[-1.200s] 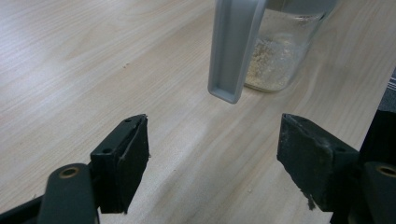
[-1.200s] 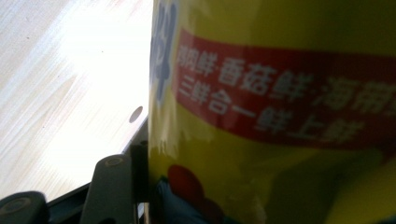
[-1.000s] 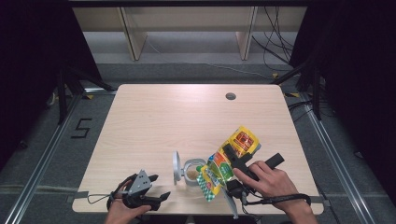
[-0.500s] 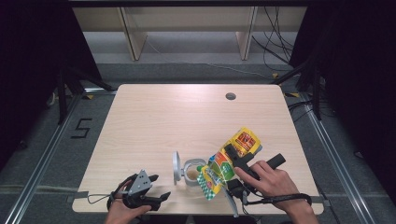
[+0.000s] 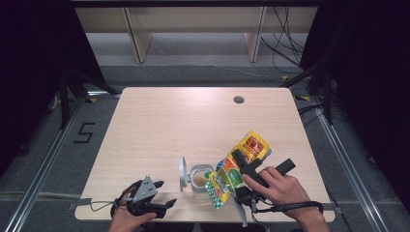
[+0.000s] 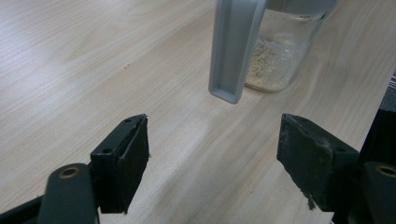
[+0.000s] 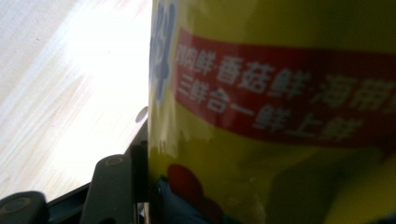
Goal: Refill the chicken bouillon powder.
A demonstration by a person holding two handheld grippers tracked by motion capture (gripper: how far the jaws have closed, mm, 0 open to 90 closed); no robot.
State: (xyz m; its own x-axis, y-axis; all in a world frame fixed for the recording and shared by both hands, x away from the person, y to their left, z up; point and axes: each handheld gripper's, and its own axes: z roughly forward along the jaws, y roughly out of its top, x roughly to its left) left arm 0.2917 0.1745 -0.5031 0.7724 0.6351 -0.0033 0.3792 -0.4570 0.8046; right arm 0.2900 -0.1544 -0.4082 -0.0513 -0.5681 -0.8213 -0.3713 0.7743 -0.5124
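A small glass jar (image 5: 199, 178) with pale granules at its bottom stands near the table's front edge, its grey hinged lid (image 5: 183, 172) swung open to the left. My right gripper (image 5: 245, 163) is shut on a yellow seasoning bag (image 5: 238, 166), held tilted with its lower corner over the jar's mouth. In the right gripper view the bag (image 7: 280, 116) is pressed against one black finger (image 7: 116, 186). My left gripper (image 5: 164, 193) rests low at the front left, open, with nothing between its fingers. In the left gripper view (image 6: 215, 158) it faces the jar (image 6: 275, 65) and lid (image 6: 236, 46).
The wooden table (image 5: 183, 125) has a round cable hole (image 5: 238, 99) at the back right. Shelf legs and cables stand on the floor beyond the far edge. The jar sits close to the front edge between both hands.
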